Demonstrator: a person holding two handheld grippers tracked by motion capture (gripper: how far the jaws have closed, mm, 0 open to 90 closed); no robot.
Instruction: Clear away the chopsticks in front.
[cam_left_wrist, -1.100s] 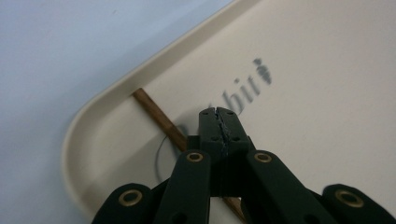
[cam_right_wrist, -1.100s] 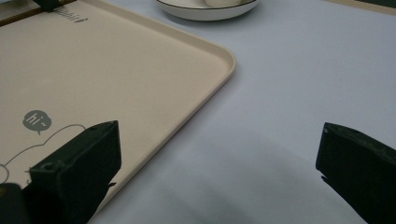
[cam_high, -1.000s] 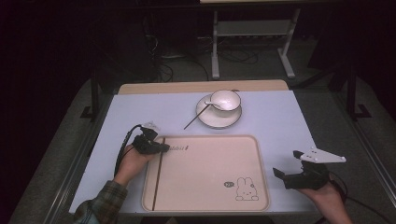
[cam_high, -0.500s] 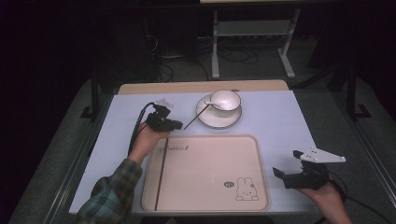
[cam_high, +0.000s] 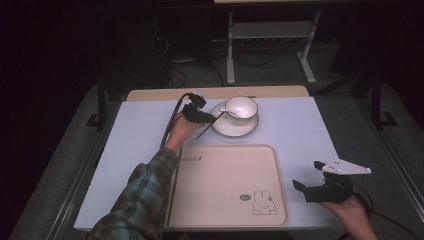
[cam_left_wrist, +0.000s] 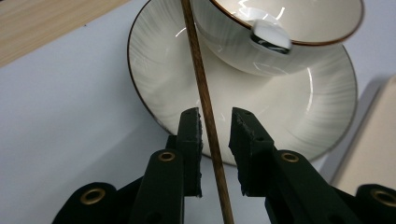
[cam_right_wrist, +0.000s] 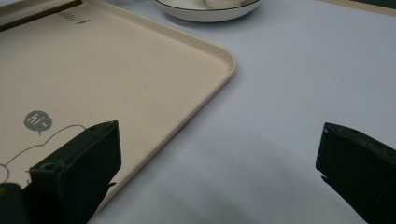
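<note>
White tabletop (cam_high: 300, 130): left claw (cam_left_wrist: 215, 128) just opening, straddling spoon handle (cam_left_wrist: 198, 70); right claw (cam_right_wrist: 217, 172) released beside tray (cam_right_wrist: 140, 70)

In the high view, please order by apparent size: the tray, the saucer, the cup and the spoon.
1. Tray, by far the largest.
2. Saucer.
3. Cup and spoon: unsure. The cup looks wider and bulkier, but the spoon, with its thin dark handle, looks longer, so I do not rank them.
</note>
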